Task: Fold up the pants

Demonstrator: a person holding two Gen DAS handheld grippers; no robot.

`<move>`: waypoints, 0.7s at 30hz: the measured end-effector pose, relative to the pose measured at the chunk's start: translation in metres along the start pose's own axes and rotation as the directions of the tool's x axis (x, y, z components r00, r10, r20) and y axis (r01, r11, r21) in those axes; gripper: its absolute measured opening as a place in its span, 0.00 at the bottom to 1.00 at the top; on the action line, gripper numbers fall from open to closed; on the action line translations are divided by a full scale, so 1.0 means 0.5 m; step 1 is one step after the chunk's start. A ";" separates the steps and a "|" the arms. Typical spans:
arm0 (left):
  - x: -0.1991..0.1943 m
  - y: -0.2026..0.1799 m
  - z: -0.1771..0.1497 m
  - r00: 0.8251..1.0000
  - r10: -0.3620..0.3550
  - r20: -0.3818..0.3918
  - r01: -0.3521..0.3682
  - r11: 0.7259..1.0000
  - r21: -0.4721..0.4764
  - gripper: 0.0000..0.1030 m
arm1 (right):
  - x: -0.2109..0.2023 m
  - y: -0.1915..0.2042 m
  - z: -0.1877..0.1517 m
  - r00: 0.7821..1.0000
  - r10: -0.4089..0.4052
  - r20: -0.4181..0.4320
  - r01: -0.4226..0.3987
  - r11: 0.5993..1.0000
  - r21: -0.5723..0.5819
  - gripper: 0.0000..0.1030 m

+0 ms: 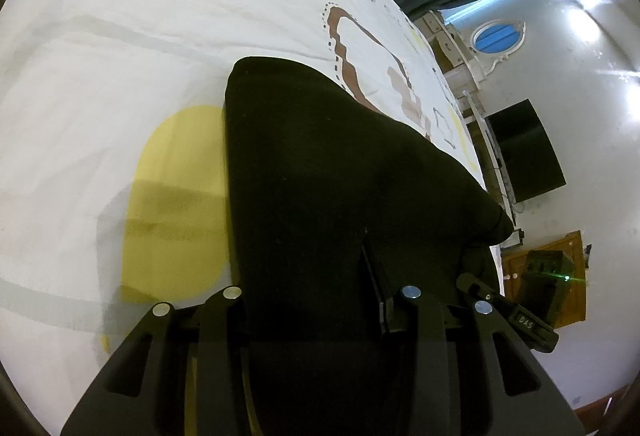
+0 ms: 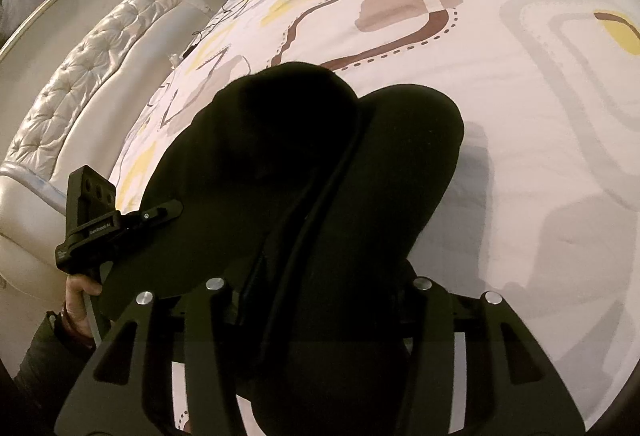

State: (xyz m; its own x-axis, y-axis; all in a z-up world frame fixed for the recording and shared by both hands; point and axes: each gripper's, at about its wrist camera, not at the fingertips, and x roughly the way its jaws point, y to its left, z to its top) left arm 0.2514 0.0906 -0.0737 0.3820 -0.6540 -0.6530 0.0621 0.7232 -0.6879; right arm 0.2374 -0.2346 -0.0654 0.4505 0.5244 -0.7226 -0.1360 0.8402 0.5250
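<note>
Your left tongs [image 1: 320,300] are buried in black cloth: the pants [image 1: 340,164] fill the gap between the fingers, one dark finger [image 1: 376,288] pressed against the fabric, so they look clamped on the pants. Your right tongs [image 2: 320,300] also have the pants [image 2: 304,164] bunched between the fingers, though you cannot tell whether the pads press or stand slightly off. From there the pants stretch away as two rounded folds lying on the bed [image 2: 520,116], over its white cover with brown, yellow and grey shapes. The padded headboard [image 2: 92,76] curves along the bed's far left edge.
</note>
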 end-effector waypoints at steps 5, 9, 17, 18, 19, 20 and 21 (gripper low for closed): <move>0.002 0.001 -0.001 1.000 -0.009 0.002 0.009 1.000 -0.003 0.37 | 0.000 -0.001 0.000 1.000 0.000 0.000 0.000 1.000 0.000 0.47; 0.003 0.001 -0.001 1.000 -0.010 0.003 0.010 1.000 -0.003 0.37 | 0.003 -0.003 0.000 1.000 0.002 0.000 -0.002 1.000 0.005 0.48; 0.004 0.001 0.001 1.000 -0.011 0.004 0.011 1.000 -0.004 0.39 | 0.011 -0.009 -0.001 1.000 0.011 -0.003 -0.011 1.000 0.016 0.51; 0.004 0.001 0.002 1.000 -0.012 0.004 0.012 1.000 -0.004 0.39 | 0.011 -0.010 -0.001 1.000 0.012 -0.003 -0.012 1.000 0.017 0.51; 0.004 0.000 0.002 1.000 -0.012 0.004 0.012 1.000 -0.004 0.39 | 0.011 -0.010 -0.002 1.000 0.012 -0.003 -0.012 1.000 0.017 0.52; 0.004 0.001 0.002 1.000 -0.012 0.004 0.012 1.000 -0.005 0.39 | 0.012 -0.009 -0.002 1.000 0.012 -0.003 -0.012 1.000 0.018 0.52; 0.004 0.001 0.002 1.000 -0.012 0.004 0.012 1.000 -0.005 0.39 | 0.011 -0.010 -0.001 1.000 0.012 -0.003 -0.012 1.000 0.017 0.52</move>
State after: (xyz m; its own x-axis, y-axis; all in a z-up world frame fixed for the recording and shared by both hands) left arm 0.2534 0.0897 -0.0750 0.3851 -0.6619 -0.6431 0.0625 0.7140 -0.6974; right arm 0.2399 -0.2358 -0.0724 0.4466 0.5344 -0.7176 -0.1259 0.8316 0.5409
